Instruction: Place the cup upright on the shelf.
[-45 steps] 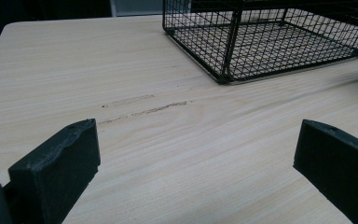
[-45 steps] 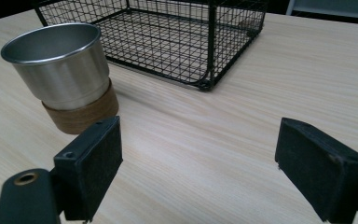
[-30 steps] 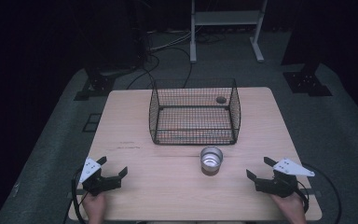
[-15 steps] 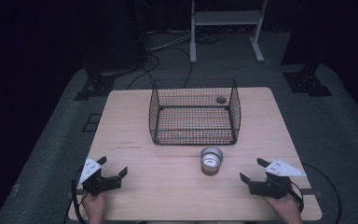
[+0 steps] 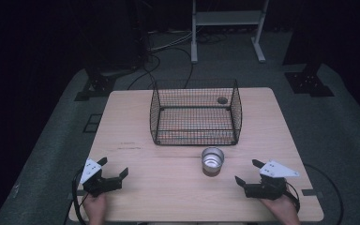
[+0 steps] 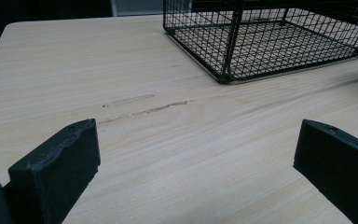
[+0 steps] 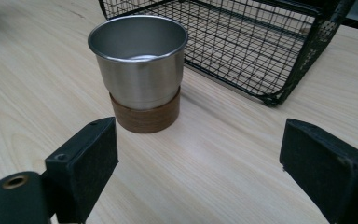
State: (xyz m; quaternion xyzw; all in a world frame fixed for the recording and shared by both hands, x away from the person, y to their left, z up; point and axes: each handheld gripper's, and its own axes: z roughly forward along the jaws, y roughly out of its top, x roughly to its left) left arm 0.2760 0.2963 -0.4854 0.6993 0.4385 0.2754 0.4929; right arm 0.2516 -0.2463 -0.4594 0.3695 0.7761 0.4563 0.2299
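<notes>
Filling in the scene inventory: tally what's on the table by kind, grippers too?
Wire baskets: 1, black
Metal cups: 1, steel with a brown base
Small round dark things: 1, beyond the basket's far right corner
Grippers: 2, left gripper and right gripper, jaws apart
Total: 5

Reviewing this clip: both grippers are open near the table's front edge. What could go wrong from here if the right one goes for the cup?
1. The steel cup stands upright and looks tall on its narrower wooden base; a finger nudging the rim could tip it.
2. The wire basket sits just behind the cup, so an overshooting right gripper might hit its mesh.
3. The smooth metal wall may slip between the fingers.
</notes>
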